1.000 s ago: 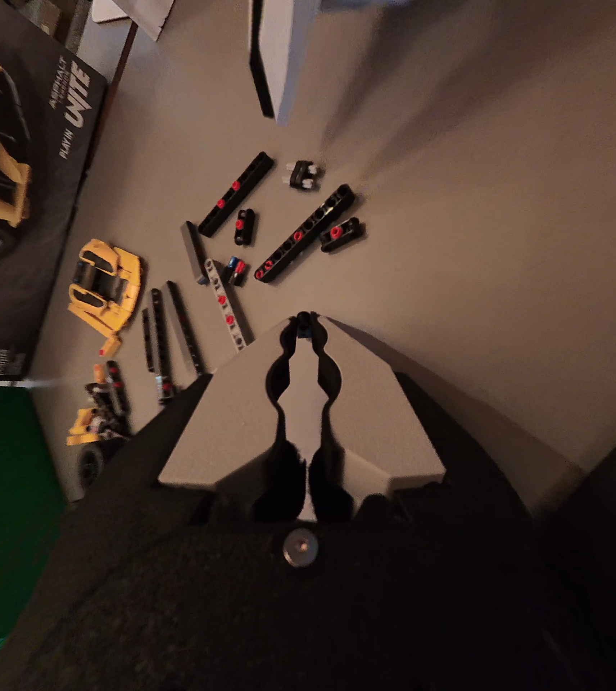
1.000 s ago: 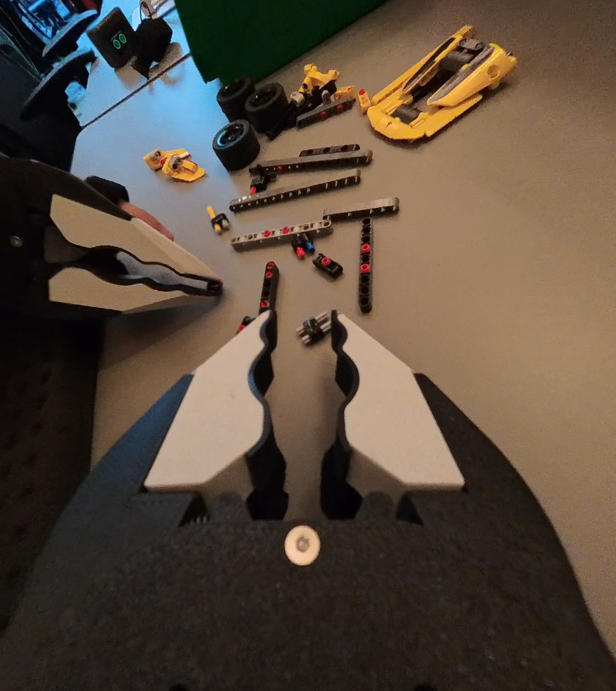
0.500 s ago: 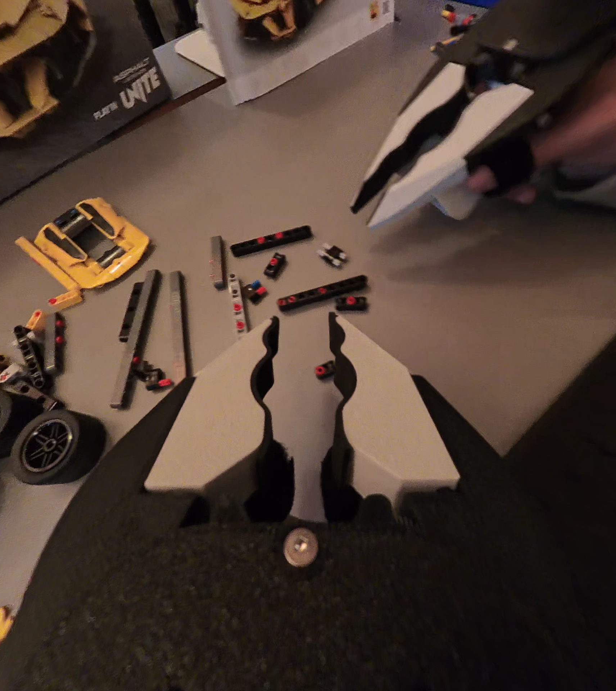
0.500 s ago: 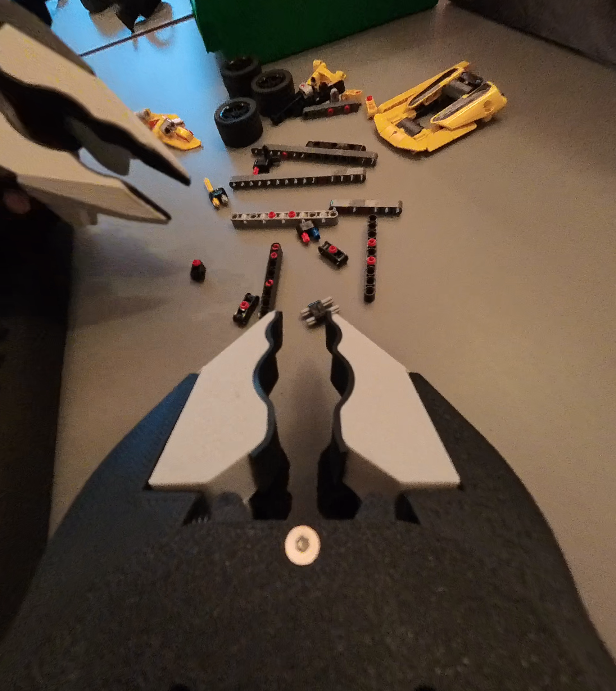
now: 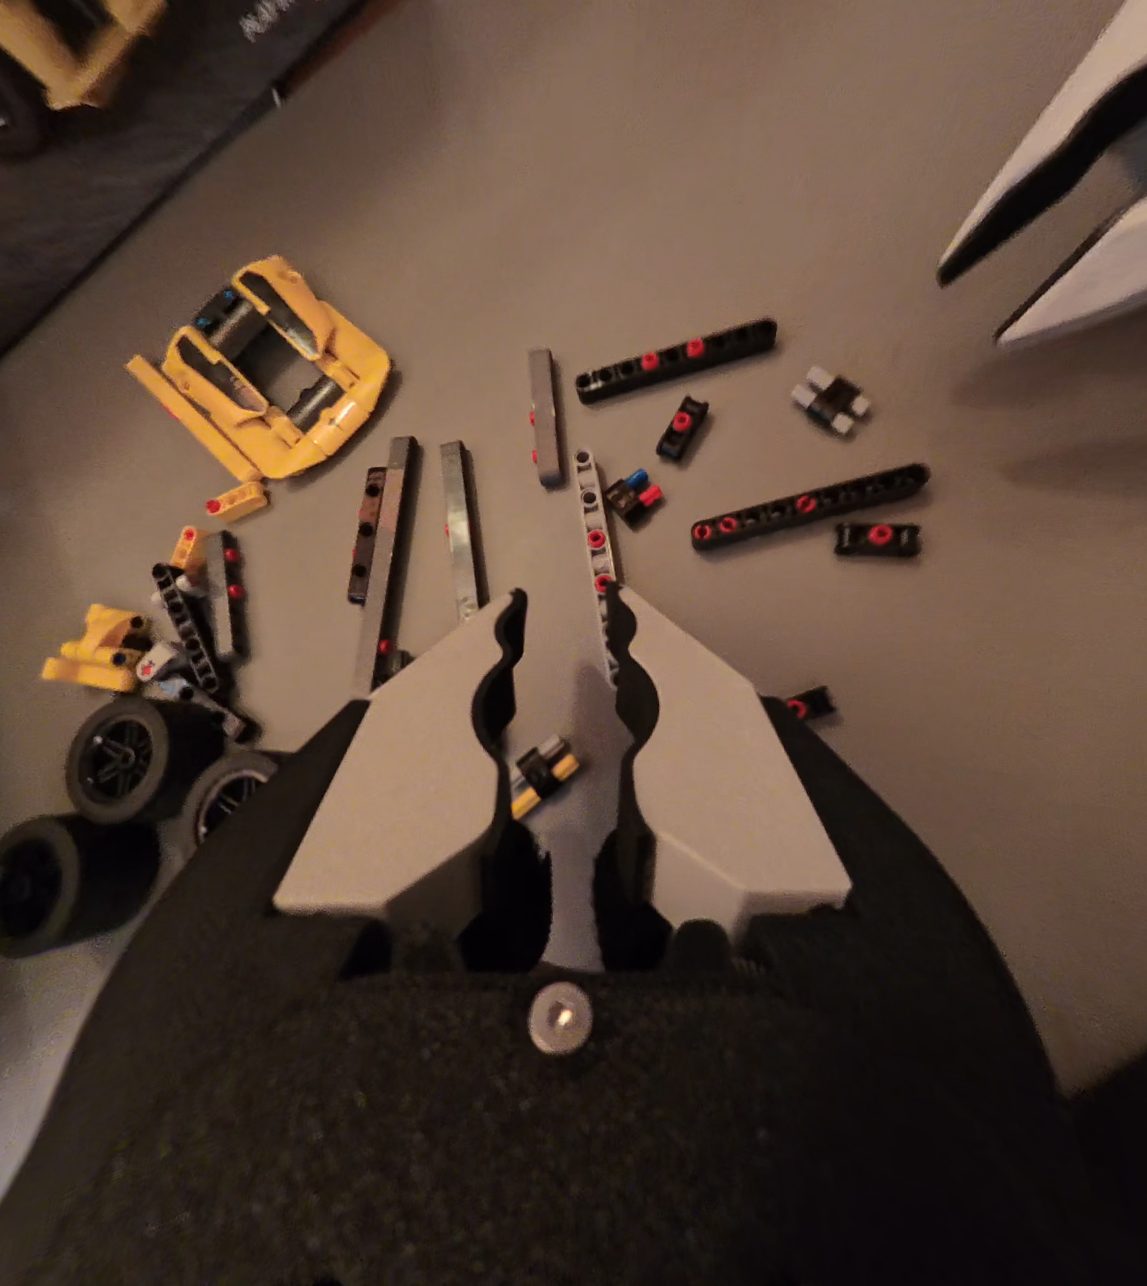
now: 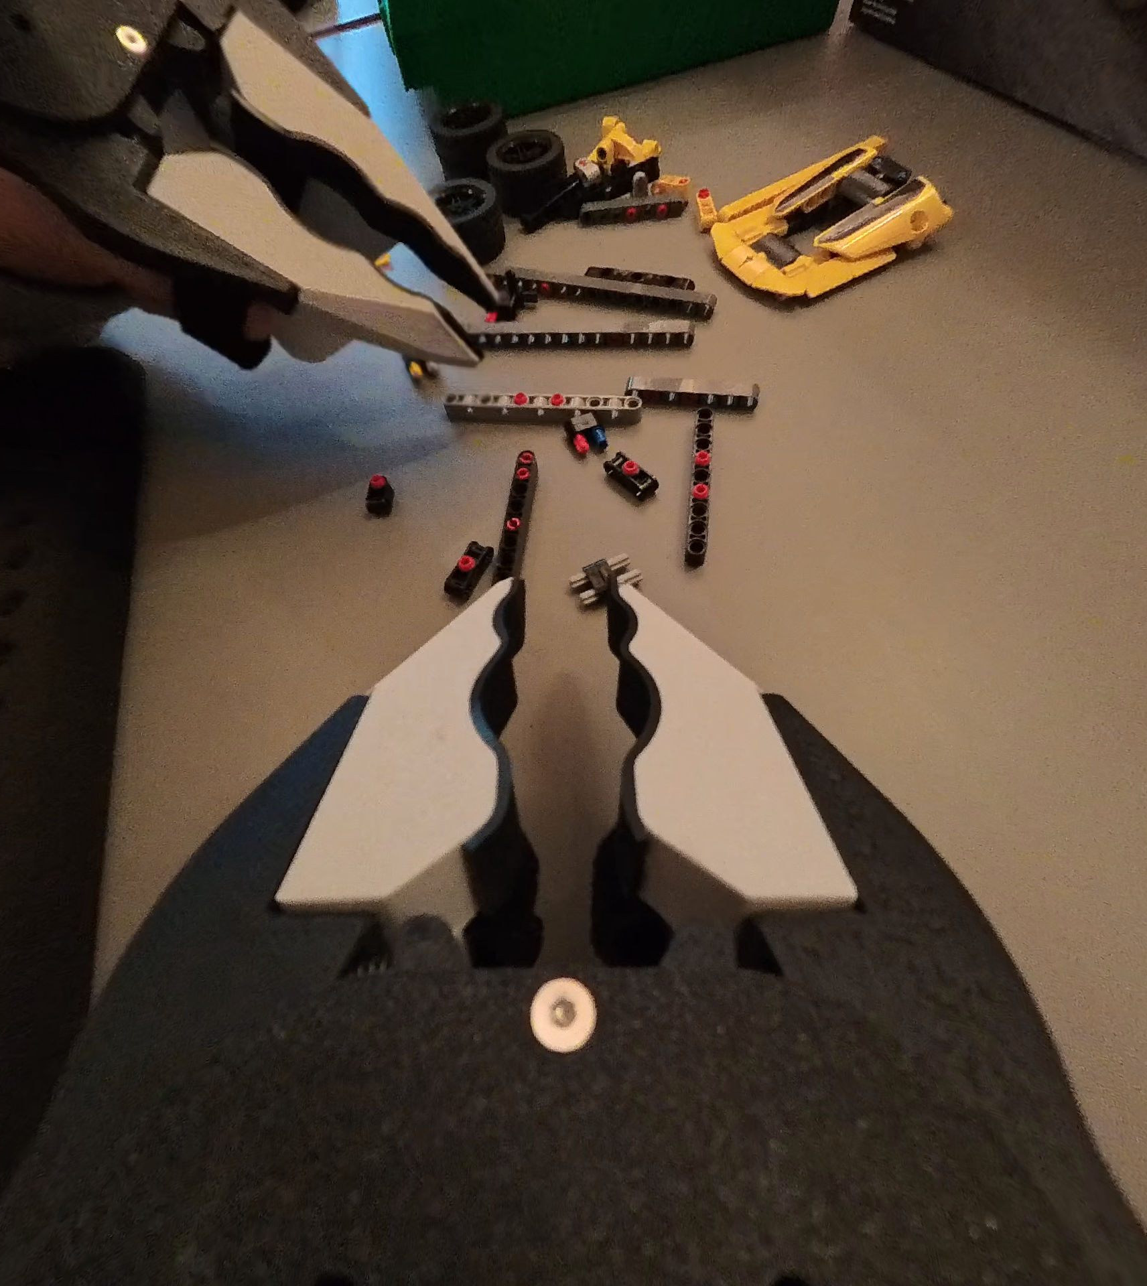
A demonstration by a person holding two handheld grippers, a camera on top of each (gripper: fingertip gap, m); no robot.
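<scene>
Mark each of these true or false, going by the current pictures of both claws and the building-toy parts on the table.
1. Both claws are open. True: left claw, right claw.
2. The right claw grips a black wheel. False: it holds nothing; the wheels lie far off.
3. A small yellow and grey pin shows between the left claw's fingers. True.
4. The yellow car body is stacked on the wheels. False: it lies apart on the table.

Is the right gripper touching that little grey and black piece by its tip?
Cannot tell. In the right wrist view the right gripper is open, and the grey and black piece sits against one fingertip, but any gap is hidden.
</scene>
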